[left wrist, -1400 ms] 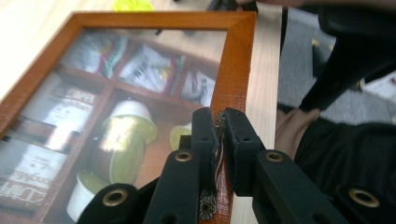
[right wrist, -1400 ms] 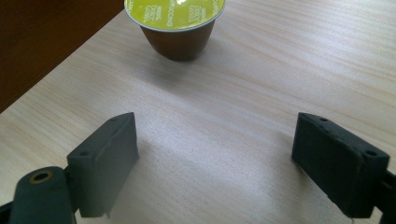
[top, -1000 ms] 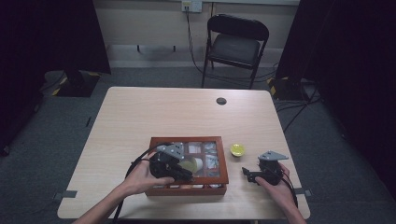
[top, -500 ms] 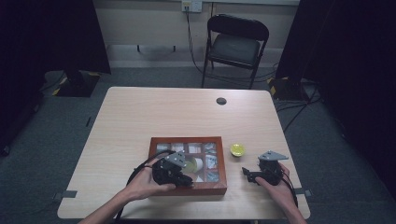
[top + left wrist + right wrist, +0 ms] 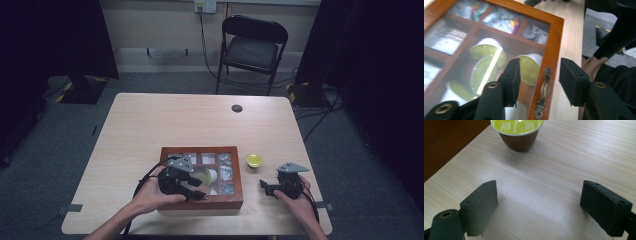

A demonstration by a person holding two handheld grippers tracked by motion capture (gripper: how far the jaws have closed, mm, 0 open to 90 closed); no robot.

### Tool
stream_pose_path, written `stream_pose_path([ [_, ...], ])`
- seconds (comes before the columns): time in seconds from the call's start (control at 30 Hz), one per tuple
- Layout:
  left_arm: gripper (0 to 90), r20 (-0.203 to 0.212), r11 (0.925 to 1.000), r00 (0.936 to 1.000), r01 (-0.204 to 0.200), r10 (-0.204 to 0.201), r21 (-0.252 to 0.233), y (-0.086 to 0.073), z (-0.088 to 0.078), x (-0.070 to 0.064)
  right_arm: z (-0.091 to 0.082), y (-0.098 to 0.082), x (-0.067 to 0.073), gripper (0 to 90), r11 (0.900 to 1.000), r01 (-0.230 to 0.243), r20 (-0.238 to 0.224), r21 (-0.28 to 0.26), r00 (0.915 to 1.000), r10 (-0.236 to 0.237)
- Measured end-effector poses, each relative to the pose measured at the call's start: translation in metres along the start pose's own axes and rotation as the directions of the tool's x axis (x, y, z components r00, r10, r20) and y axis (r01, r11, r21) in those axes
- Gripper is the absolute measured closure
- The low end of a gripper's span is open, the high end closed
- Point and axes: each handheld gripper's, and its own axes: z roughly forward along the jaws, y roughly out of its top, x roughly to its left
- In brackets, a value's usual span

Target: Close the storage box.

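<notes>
A wooden box (image 5: 200, 149) with a glass lid lies closed on the table. Tea bags and several green-topped capsules (image 5: 530, 68) show through the glass. My left gripper (image 5: 197, 192) sits at the box's near edge. Its jaws have just been opening and now stand apart on either side of the lid's brass handle (image 5: 544, 87), not pressing it. In the left gripper view, the left gripper (image 5: 539, 72) looks down on the lid frame (image 5: 554, 37). My right gripper (image 5: 264, 187) rests open on the table right of the box. A green-lidded capsule (image 5: 519, 135) stands ahead of the right gripper (image 5: 539, 202), also visible beside the box (image 5: 254, 160).
A small black disc (image 5: 237, 108) lies near the table's far edge. A folding chair (image 5: 254, 47) stands beyond the table, with cables on the floor around it. Bare tabletop (image 5: 165, 125) stretches beyond the box.
My left gripper has shifted slightly toward the box's near edge. The right gripper and the loose capsule have kept still.
</notes>
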Motion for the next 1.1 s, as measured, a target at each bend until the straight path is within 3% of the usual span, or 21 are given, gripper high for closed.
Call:
stream_pose_path([
  [0.17, 38.6, -0.066, 0.9998, 0.9978, 0.002, -0.003, -0.017, 0.001, -0.006, 0.002, 0.0, 0.0, 0.0, 13.5, 1.0, 0.0, 0.0, 0.0, 1.0, 0.0],
  [0.33, 29.3, -0.14, 0.9995, 0.9901, 0.0, -0.005, -0.031, 0.002, -0.016, 0.001, 0.0, 0.0, 0.0, 13.5, 1.0, 0.0, 0.0, 0.0, 1.0, 0.0],
  [0.47, 29.6, -0.144, 0.9984, 0.9888, 0.03, -0.037, -0.048, -0.001, -0.025, 0.003, 0.0, 0.0, 0.0, 13.5, 1.0, 0.0, 0.0, 0.0, 1.0, 0.0],
  [0.53, 29.9, -0.185, 0.9975, 0.9812, 0.047, -0.056, -0.052, -0.004, -0.032, 0.005, 0.0, 0.0, 0.0, 13.5, 1.0, 0.0, 0.0, 0.0, 1.0, 0.0],
  [0.7, 27.2, -0.205, 0.9924, 0.9728, 0.094, -0.108, -0.08, -0.013, -0.048, 0.014, 0.0, 0.0, 0.0, 13.5, 1.0, 0.0, 0.0, 0.0, 1.0, 0.0],
  [0.83, 21.4, -0.255, 0.9894, 0.9576, 0.115, -0.134, -0.088, -0.02, -0.058, 0.016, 0.0, 0.0, 0.0, 13.5, 1.0, 0.0, 0.0, 0.0, 1.0, 0.0],
  [0.9, 20.9, -0.256, 0.9883, 0.9563, 0.12, -0.14, -0.095, -0.023, -0.064, 0.017, 0.0, 0.0, 0.0, 13.5, 1.0, 0.0, 0.0, 0.0, 1.0, 0.0],
  [1.07, 16.0, -0.282, 0.9807, 0.9428, 0.146, -0.177, -0.13, -0.036, -0.08, 0.027, 0.0, 0.0, 0.0, 13.4, 1.0, 0.001, 0.0, 0.0, 1.0, -0.001],
  [1.1, 16.2, -0.277, 0.9761, 0.9398, 0.167, -0.2, -0.139, -0.04, -0.083, 0.03, 0.0, 0.0, 0.0, 13.5, 1.0, 0.0, 0.0, 0.0, 1.0, 0.0],
])
